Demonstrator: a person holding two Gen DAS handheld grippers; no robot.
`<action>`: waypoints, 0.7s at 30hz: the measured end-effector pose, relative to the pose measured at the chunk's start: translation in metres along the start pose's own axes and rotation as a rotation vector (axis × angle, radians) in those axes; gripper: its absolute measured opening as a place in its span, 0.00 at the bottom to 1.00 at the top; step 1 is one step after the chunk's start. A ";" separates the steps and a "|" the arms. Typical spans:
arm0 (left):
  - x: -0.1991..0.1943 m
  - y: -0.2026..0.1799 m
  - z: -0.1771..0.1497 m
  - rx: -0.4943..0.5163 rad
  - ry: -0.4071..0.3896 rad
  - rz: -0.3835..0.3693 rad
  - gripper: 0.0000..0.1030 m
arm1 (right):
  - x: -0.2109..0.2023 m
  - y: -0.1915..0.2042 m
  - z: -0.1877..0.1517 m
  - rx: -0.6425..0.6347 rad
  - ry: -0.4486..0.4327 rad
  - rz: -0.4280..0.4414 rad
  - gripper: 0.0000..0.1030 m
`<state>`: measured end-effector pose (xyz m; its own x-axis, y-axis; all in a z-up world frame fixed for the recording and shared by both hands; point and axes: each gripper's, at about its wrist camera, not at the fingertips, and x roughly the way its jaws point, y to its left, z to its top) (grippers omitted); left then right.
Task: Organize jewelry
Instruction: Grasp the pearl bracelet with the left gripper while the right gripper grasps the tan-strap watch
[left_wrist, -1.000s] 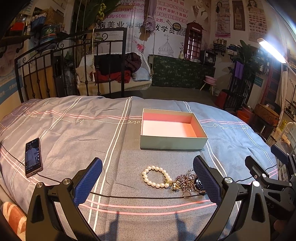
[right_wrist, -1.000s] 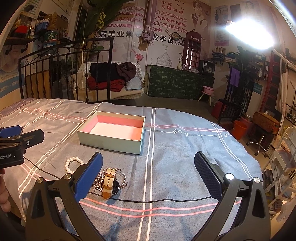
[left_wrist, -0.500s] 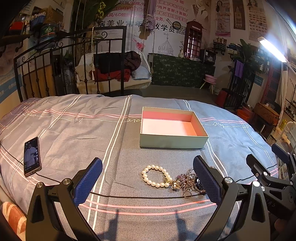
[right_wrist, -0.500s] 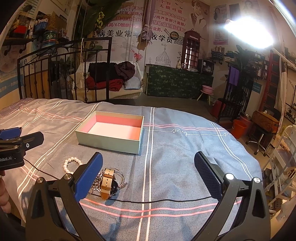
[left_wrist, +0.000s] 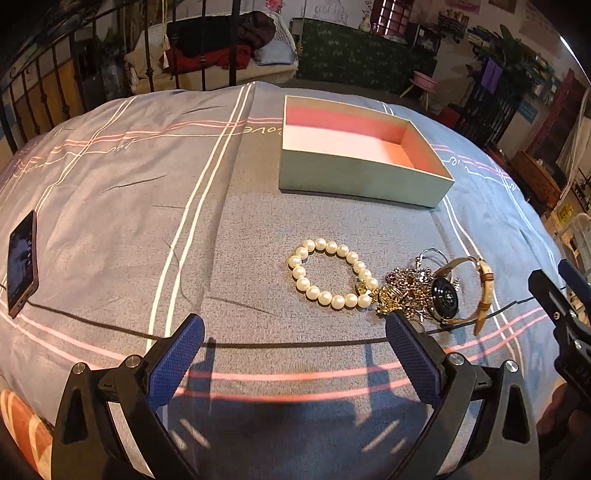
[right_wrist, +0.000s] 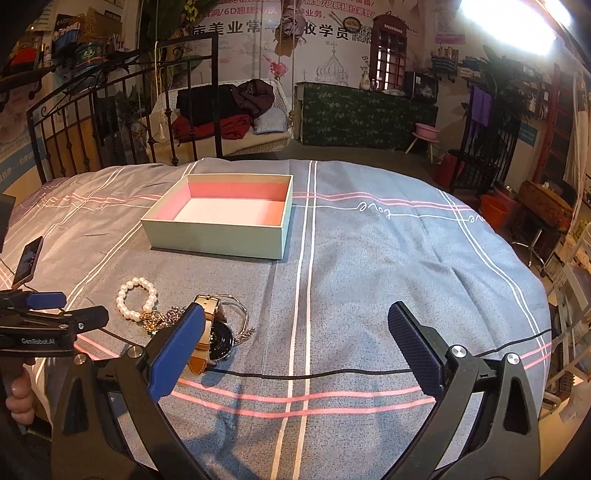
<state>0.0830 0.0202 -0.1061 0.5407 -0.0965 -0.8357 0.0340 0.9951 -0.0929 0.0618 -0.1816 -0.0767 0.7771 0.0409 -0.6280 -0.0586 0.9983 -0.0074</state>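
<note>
Both the left tool (left_wrist: 293, 334) and the right tool (right_wrist: 295, 325) are held wide apart, nothing gripped. On the bed (left_wrist: 229, 229), a pearl bracelet (left_wrist: 330, 272), tangled chains (left_wrist: 404, 290) and a watch (left_wrist: 447, 295) are clustered near the tools; the box (left_wrist: 354, 181) is set farther away.

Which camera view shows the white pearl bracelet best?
The left wrist view: the white pearl bracelet lies whole, near and unobstructed there. The right wrist view shows it small at the left.
</note>
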 end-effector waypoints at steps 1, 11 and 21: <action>0.007 -0.003 0.003 0.018 0.005 0.002 0.94 | 0.004 -0.001 0.000 0.004 0.011 0.005 0.95; 0.045 -0.022 0.025 0.060 0.058 -0.054 0.94 | 0.028 0.005 -0.005 0.007 0.082 0.121 0.95; 0.057 -0.030 0.030 0.073 0.057 -0.030 0.94 | 0.034 0.013 -0.002 -0.016 0.098 0.145 0.95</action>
<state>0.1382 -0.0147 -0.1346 0.4902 -0.1250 -0.8626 0.1120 0.9905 -0.0799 0.0861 -0.1678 -0.1002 0.6953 0.1798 -0.6959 -0.1765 0.9813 0.0771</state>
